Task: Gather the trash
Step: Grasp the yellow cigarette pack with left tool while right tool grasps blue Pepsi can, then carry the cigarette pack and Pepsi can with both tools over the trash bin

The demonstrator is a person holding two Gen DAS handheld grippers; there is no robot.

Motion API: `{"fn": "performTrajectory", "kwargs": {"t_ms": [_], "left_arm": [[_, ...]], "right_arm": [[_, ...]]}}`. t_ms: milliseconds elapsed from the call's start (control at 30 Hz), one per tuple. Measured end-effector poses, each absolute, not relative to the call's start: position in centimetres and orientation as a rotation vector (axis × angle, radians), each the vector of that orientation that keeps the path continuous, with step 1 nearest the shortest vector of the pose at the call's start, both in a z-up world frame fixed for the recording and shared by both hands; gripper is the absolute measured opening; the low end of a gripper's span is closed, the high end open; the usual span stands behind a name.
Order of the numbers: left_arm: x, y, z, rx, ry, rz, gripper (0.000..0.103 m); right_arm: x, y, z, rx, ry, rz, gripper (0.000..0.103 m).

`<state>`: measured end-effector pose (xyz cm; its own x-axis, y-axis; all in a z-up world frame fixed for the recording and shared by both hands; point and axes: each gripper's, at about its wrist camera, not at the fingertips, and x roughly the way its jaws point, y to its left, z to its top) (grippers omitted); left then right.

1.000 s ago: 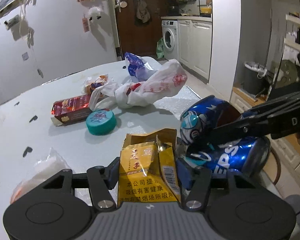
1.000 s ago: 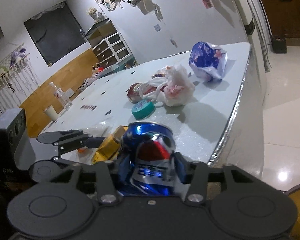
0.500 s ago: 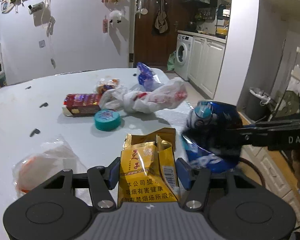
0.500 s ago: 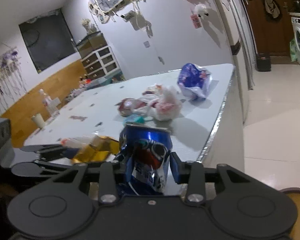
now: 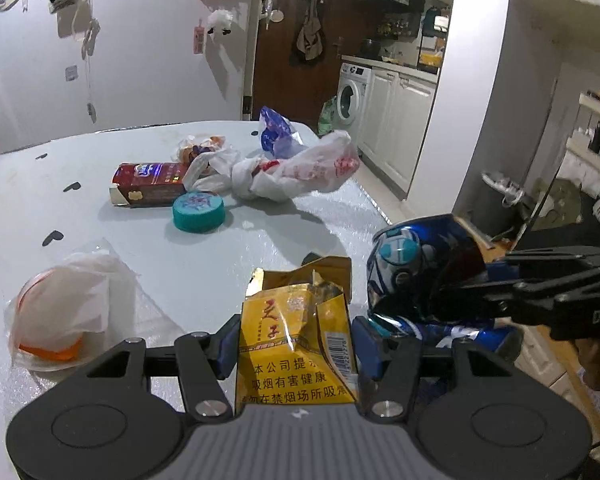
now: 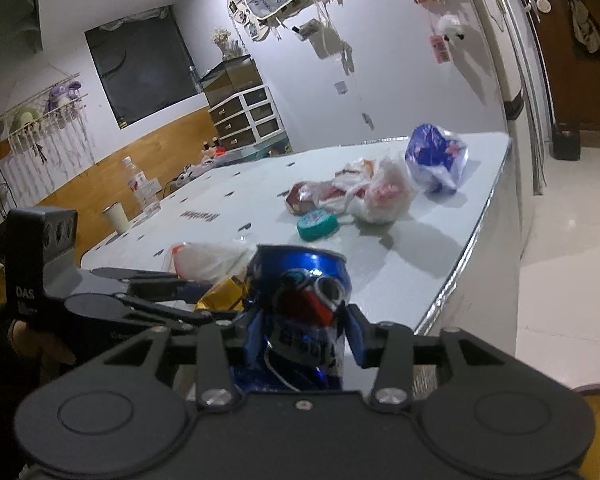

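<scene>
The can (image 6: 300, 320) is glossy blue metal, dented and creased. The pack (image 5: 296, 344) is crumpled yellow paper with a shiny gold foil lining. The far bags (image 5: 296, 172) are thin, wrinkled white plastic; the near left bag (image 5: 64, 308) is cloudy film. The cap (image 5: 198, 212) is matt teal plastic, the red box (image 5: 148, 184) glossy card. The table (image 5: 204, 264) is smooth and pale with a dull sheen, metal-edged on the right

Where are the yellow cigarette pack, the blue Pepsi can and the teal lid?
yellow cigarette pack (image 5: 294, 344), left wrist view, front face.
blue Pepsi can (image 6: 304, 312), right wrist view, crushed side.
teal lid (image 5: 198, 207), left wrist view, top.
</scene>
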<state>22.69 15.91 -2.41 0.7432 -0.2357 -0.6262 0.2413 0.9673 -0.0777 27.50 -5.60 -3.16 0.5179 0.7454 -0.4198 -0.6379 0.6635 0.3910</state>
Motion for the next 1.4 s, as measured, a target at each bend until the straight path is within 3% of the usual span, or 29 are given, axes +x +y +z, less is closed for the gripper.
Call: {"fn": "performTrajectory", "kwargs": {"t_ms": [500,667,967,1400], "left_arm": [[22.7,16.5,-2.5,0.067,0.678,-0.194,0.058],[21.9,17.1,-2.5,0.042,0.671,-0.179,0.058],[20.2,17.3,-2.1,0.033,0.645,-0.181,0.058],[18.0,17.4,-1.2,0.064,0.623,-0.235,0.058]], "right_arm": [[26.4,-5.4,-4.0,0.232,0.601,0.96,0.053],[25.7,-5.9,-3.7,0.198,0.591,0.96,0.078],[25.7,-7.0,-0.8,-0.052,0.515,1.026,0.102],[25.6,-0.8,1.6,-0.651,0.465,1.309,0.103]]}}
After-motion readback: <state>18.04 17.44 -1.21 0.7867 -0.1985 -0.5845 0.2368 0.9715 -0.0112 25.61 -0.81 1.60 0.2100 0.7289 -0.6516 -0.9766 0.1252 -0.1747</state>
